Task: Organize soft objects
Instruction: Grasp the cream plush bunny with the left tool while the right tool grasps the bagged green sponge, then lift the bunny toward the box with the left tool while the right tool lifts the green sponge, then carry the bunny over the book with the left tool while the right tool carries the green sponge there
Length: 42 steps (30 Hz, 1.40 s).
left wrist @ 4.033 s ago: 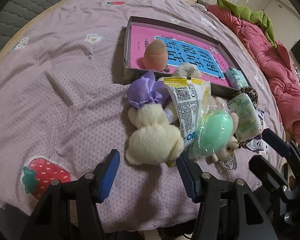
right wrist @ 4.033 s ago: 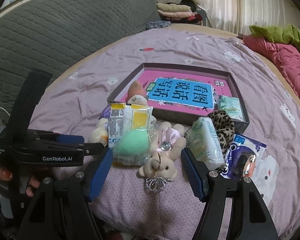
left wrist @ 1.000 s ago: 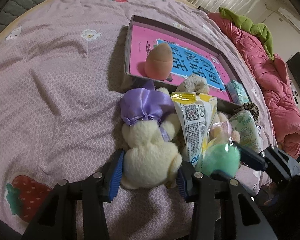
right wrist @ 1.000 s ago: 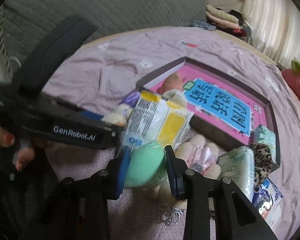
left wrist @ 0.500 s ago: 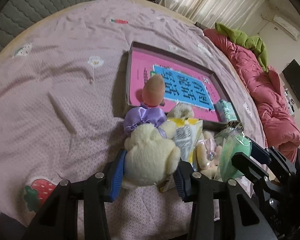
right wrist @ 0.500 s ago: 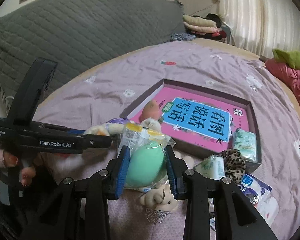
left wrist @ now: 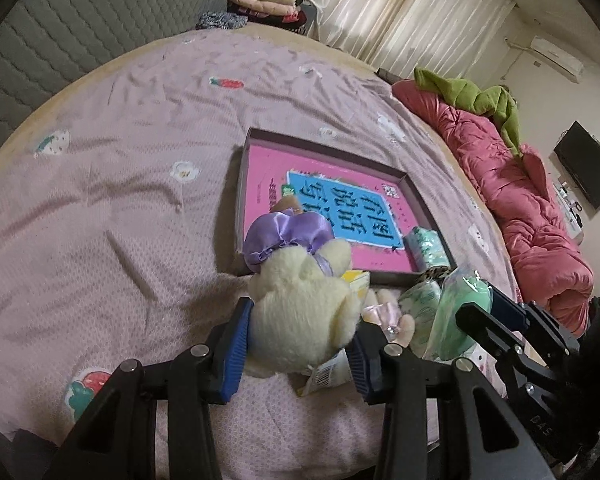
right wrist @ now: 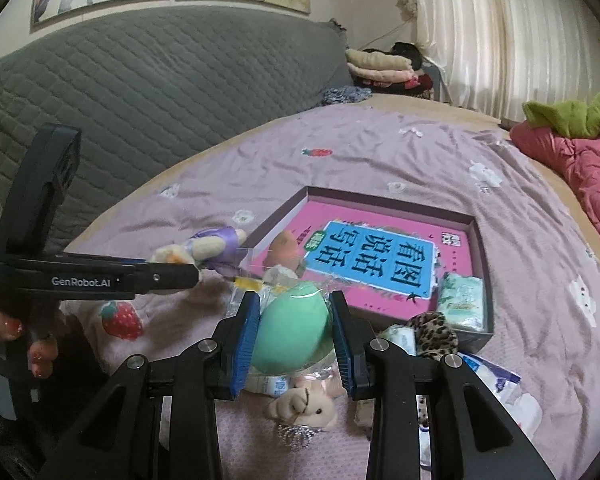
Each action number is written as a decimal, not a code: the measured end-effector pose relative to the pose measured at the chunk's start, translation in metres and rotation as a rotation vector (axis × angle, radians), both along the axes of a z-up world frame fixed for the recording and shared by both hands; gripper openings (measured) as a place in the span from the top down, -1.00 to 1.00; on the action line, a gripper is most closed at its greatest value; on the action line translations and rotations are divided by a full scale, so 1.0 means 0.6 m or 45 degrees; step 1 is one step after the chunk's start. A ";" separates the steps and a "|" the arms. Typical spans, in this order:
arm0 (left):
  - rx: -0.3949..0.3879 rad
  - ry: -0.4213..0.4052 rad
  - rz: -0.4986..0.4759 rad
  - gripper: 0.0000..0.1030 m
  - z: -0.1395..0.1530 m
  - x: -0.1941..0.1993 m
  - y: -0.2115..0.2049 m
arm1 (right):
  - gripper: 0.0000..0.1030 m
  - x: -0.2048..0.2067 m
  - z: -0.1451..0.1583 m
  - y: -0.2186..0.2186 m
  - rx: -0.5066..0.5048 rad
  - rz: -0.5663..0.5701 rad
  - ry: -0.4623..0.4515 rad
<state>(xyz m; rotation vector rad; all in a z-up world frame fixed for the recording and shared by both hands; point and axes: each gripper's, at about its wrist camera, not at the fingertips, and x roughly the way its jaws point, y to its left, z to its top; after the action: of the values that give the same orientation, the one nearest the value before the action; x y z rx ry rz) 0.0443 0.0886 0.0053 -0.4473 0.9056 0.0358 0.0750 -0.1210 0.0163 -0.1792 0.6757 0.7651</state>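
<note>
hidden: orange egg-shaped sponge [right wrist: 286,249] mostly behind plush toy's purple dress [left wrist: 286,234] in left view | yellow snack packet [left wrist: 356,280] largely covered by plush toy [left wrist: 304,320] | box's printed title [left wrist: 352,216] partly blocked | cut off: blue-and-white packet [right wrist: 496,380] behind gripper arm | unreadable: small print on tissue pack [right wrist: 462,300]

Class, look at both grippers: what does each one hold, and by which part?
The left gripper clamps the cream plush toy by its lower body. The right gripper clamps the bagged green egg-shaped sponge across its sides.
</note>
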 end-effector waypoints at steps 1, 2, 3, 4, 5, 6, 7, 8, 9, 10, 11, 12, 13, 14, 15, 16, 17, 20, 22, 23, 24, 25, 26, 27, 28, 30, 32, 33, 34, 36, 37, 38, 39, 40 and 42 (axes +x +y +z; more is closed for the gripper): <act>0.005 -0.007 -0.002 0.16 0.004 0.000 -0.003 | 0.30 0.000 0.003 -0.004 0.006 -0.008 -0.004; 0.007 -0.012 -0.004 0.16 0.006 0.000 -0.005 | 0.30 -0.001 0.005 -0.008 0.012 -0.014 -0.007; 0.011 -0.019 -0.006 0.16 0.011 0.001 -0.008 | 0.30 0.000 0.010 -0.012 0.018 -0.024 -0.012; 0.013 -0.023 -0.007 0.16 0.013 0.002 -0.009 | 0.30 0.001 0.012 -0.015 0.024 -0.033 -0.017; 0.016 -0.030 -0.009 0.16 0.017 0.002 -0.011 | 0.30 0.000 0.015 -0.020 0.031 -0.040 -0.018; 0.022 -0.039 -0.013 0.16 0.021 0.003 -0.014 | 0.30 0.001 0.018 -0.025 0.043 -0.051 -0.018; 0.026 -0.044 -0.013 0.16 0.024 0.003 -0.016 | 0.30 0.001 0.021 -0.029 0.050 -0.059 -0.021; 0.031 -0.053 -0.016 0.16 0.028 0.004 -0.019 | 0.30 0.002 0.024 -0.032 0.056 -0.064 -0.023; 0.033 -0.058 -0.018 0.16 0.031 0.005 -0.021 | 0.30 0.003 0.026 -0.034 0.063 -0.070 -0.022; 0.037 -0.063 -0.020 0.16 0.034 0.007 -0.022 | 0.30 0.003 0.028 -0.037 0.068 -0.077 -0.027; 0.040 -0.066 -0.024 0.16 0.037 0.009 -0.024 | 0.30 0.004 0.031 -0.040 0.072 -0.081 -0.031; 0.043 -0.074 -0.025 0.16 0.041 0.011 -0.025 | 0.30 0.006 0.034 -0.043 0.077 -0.086 -0.034; 0.045 -0.084 -0.025 0.16 0.046 0.013 -0.026 | 0.30 0.007 0.036 -0.046 0.081 -0.093 -0.037; 0.047 -0.089 -0.027 0.16 0.048 0.015 -0.029 | 0.30 0.008 0.038 -0.047 0.084 -0.099 -0.041; 0.053 -0.098 -0.028 0.16 0.052 0.018 -0.031 | 0.30 0.010 0.039 -0.048 0.089 -0.101 -0.039; 0.055 -0.103 -0.027 0.15 0.054 0.017 -0.033 | 0.30 0.011 0.041 -0.049 0.092 -0.107 -0.044; 0.056 -0.110 -0.028 0.16 0.058 0.020 -0.034 | 0.30 0.012 0.042 -0.049 0.093 -0.111 -0.050; 0.064 -0.116 -0.031 0.16 0.063 0.028 -0.038 | 0.30 0.011 0.046 -0.053 0.102 -0.130 -0.067; 0.073 -0.121 -0.040 0.16 0.065 0.033 -0.042 | 0.30 0.013 0.048 -0.057 0.109 -0.143 -0.070; 0.079 -0.120 -0.041 0.15 0.065 0.034 -0.044 | 0.30 0.014 0.049 -0.057 0.108 -0.149 -0.073; 0.086 -0.115 -0.047 0.15 0.065 0.038 -0.046 | 0.30 0.016 0.049 -0.058 0.107 -0.155 -0.074; 0.088 -0.116 -0.050 0.16 0.064 0.037 -0.048 | 0.30 0.019 0.049 -0.058 0.109 -0.163 -0.074; 0.094 -0.117 -0.053 0.16 0.063 0.040 -0.050 | 0.30 0.021 0.049 -0.059 0.111 -0.173 -0.073; 0.103 -0.116 -0.056 0.16 0.063 0.043 -0.051 | 0.30 0.024 0.049 -0.060 0.114 -0.178 -0.069; 0.107 -0.116 -0.057 0.16 0.062 0.044 -0.051 | 0.30 0.028 0.048 -0.062 0.116 -0.185 -0.068; 0.102 -0.115 -0.061 0.16 0.061 0.052 -0.054 | 0.30 0.035 0.048 -0.064 0.121 -0.198 -0.062; 0.103 -0.117 -0.058 0.16 0.061 0.054 -0.054 | 0.30 0.042 0.047 -0.065 0.118 -0.215 -0.062; 0.100 -0.119 -0.059 0.16 0.061 0.059 -0.054 | 0.30 0.045 0.048 -0.065 0.116 -0.219 -0.061; 0.099 -0.119 -0.059 0.16 0.060 0.063 -0.054 | 0.30 0.047 0.048 -0.065 0.118 -0.223 -0.060; 0.102 -0.124 -0.059 0.16 0.059 0.074 -0.053 | 0.30 0.054 0.048 -0.063 0.117 -0.235 -0.061; 0.103 -0.123 -0.058 0.15 0.058 0.079 -0.053 | 0.30 0.057 0.048 -0.062 0.117 -0.238 -0.060; 0.100 -0.125 -0.055 0.16 0.059 0.084 -0.053 | 0.30 0.060 0.048 -0.062 0.115 -0.245 -0.064; 0.095 -0.124 -0.055 0.16 0.057 0.090 -0.053 | 0.30 0.064 0.049 -0.061 0.116 -0.249 -0.061; 0.093 -0.123 -0.054 0.16 0.055 0.096 -0.053 | 0.30 0.067 0.049 -0.061 0.118 -0.254 -0.061; 0.089 -0.123 -0.052 0.15 0.053 0.105 -0.052 | 0.30 0.074 0.051 -0.060 0.122 -0.263 -0.063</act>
<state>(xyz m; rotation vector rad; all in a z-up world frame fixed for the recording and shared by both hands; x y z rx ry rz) 0.1074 0.0572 0.0373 -0.3625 0.8155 0.0083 0.1196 -0.1569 0.0467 -0.0398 0.5988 0.5912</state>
